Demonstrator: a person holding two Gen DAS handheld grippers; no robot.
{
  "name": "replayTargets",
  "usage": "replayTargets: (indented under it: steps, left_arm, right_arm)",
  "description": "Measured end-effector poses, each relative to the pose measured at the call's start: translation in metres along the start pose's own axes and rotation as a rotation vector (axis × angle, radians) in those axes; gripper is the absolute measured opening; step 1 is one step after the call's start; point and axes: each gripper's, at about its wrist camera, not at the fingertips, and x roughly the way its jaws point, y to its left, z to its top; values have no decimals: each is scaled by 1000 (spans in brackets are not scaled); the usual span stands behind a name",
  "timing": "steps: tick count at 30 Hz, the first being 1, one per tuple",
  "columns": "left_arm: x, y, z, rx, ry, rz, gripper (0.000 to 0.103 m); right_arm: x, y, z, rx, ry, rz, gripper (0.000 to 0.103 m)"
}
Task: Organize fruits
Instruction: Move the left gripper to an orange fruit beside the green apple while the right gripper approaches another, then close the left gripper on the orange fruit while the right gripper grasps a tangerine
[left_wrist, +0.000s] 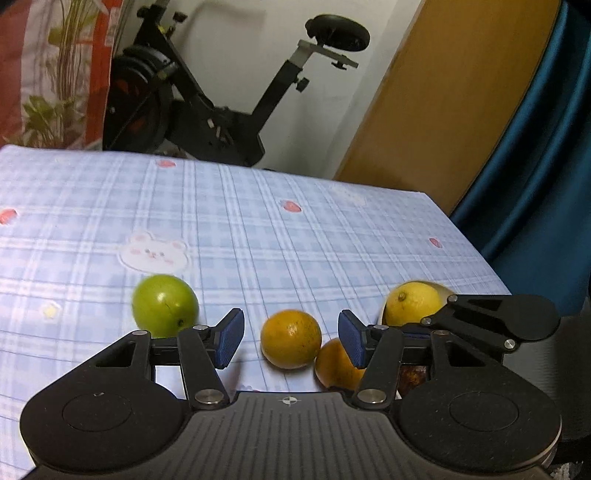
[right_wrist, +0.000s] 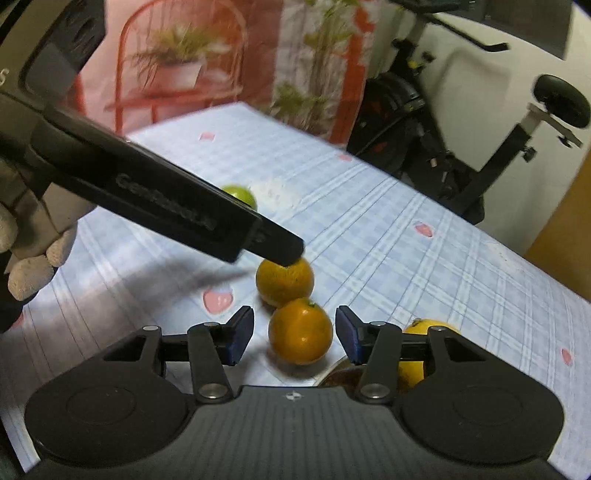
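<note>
Two oranges lie touching on the blue checked tablecloth. In the left wrist view my left gripper (left_wrist: 290, 339) is open, with one orange (left_wrist: 291, 339) between its pads and the second orange (left_wrist: 338, 363) partly behind the right pad. A green fruit (left_wrist: 165, 311) lies to the left. A yellow lemon (left_wrist: 413, 303) sits in a white bowl (left_wrist: 441, 291) at right. In the right wrist view my right gripper (right_wrist: 294, 334) is open around the nearer orange (right_wrist: 300, 331); the farther orange (right_wrist: 284, 282) lies under the left gripper's finger (right_wrist: 280, 247). The lemon (right_wrist: 413, 365) shows behind my right pad.
An exercise bike (left_wrist: 207, 107) stands beyond the table's far edge. A wooden panel (left_wrist: 443, 96) and blue curtain (left_wrist: 535, 147) are at the right. The table's right edge (left_wrist: 476, 251) is close to the bowl. A gloved hand (right_wrist: 29, 236) holds the left gripper.
</note>
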Motion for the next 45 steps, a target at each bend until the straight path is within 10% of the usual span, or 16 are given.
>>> replayTargets:
  steps: [29,45]
  left_arm:
    - [27,9,-9,-18,22,-10,45]
    - [-50,-14,-18,-22,-127,62,45]
  right_arm:
    - [21,-1,-4,-36,71,19,44]
    - [-25,6,-21,45,-131,16,44]
